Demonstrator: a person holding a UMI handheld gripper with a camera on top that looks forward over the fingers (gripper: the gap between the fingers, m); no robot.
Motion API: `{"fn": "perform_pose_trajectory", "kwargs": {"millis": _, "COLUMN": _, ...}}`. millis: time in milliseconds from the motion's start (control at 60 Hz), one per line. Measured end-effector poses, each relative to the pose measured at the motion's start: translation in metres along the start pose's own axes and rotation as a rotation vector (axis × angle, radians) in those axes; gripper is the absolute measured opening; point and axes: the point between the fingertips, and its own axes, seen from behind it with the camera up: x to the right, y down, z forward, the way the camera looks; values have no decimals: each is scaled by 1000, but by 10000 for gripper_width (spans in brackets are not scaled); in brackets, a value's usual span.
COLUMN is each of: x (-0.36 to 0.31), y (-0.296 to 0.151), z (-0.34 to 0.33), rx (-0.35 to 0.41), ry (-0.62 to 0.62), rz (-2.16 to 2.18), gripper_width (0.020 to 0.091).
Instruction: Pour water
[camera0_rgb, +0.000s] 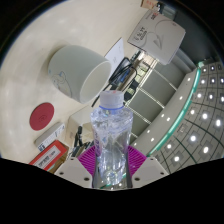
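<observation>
Clamped on a clear, ribbed plastic bottle (113, 140), the tongs (112, 168), magenta pads (89, 158) pressed against either side of its crinkled wall. Upright between the fingers, blue cap (110, 100) on top. Beyond it, a smooth white cylindrical cup (78, 70) lying tilted on the pale counter (40, 85). Nearby, a flat red disc (42, 116). Off to the other side, a dark curved perforated panel (195, 120) dotted with bright spots.
</observation>
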Motion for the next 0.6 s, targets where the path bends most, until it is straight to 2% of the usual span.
{"fn": "perform_pose_trajectory", "kwargs": {"millis": 300, "x": 21, "y": 34, "z": -7, "rx": -32, "ry": -66, "rz": 456, "gripper_width": 390}}
{"fn": "perform_pose_trajectory", "kwargs": {"millis": 467, "x": 47, "y": 52, "z": -17, "rx": 10, "ry": -93, "rz": 910, "gripper_width": 395}}
{"fn": "perform_pose_trajectory", "kwargs": {"millis": 600, "x": 56, "y": 49, "z": -24, "rx": 101, "ry": -164, "rz": 1272, "gripper_width": 393}}
